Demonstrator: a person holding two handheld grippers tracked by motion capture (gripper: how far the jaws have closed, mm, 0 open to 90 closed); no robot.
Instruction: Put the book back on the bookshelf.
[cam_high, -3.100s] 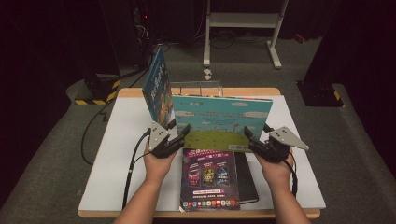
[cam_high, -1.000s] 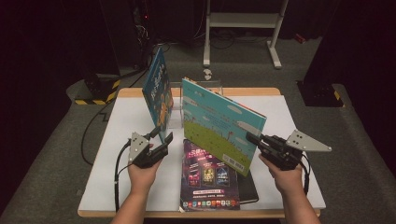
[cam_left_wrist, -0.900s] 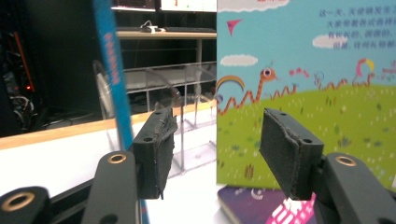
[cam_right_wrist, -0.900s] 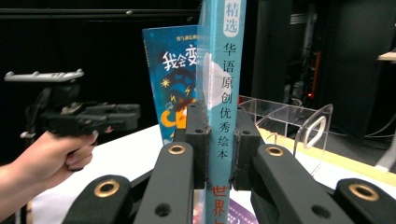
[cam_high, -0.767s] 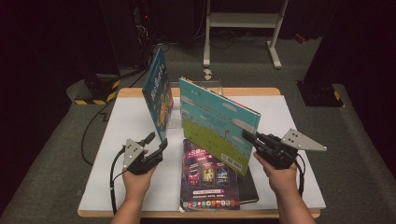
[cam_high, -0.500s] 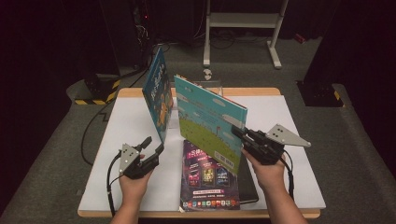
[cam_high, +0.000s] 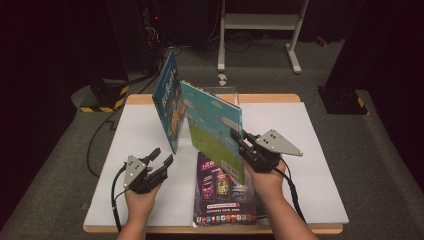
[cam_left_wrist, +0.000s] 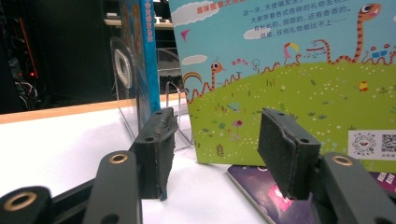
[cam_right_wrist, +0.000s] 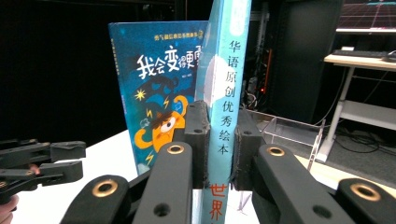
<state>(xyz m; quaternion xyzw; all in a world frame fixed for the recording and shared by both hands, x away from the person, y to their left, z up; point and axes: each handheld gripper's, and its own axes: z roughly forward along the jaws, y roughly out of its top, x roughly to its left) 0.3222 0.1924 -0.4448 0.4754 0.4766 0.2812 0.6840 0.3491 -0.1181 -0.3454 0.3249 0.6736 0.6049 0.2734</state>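
Green picture book (cam_high: 216, 131) stands upright mid-table, clamped at its spine by the right gripper (cam_high: 241, 142), just at 3 o'clock of the blue book (cam_high: 167, 102) in the clear stand (cam_right_wrist: 293, 129). Left gripper (cam_high: 161, 159) is half-open, empty, at 8 o'clock. Thin, stiff, glossy hardcover, likely slippery; grip low on spine.

Purple book (cam_high: 222, 192) partly hidden under the green picture book (cam_high: 215, 127), clear stand (cam_high: 227, 91) mostly behind the books
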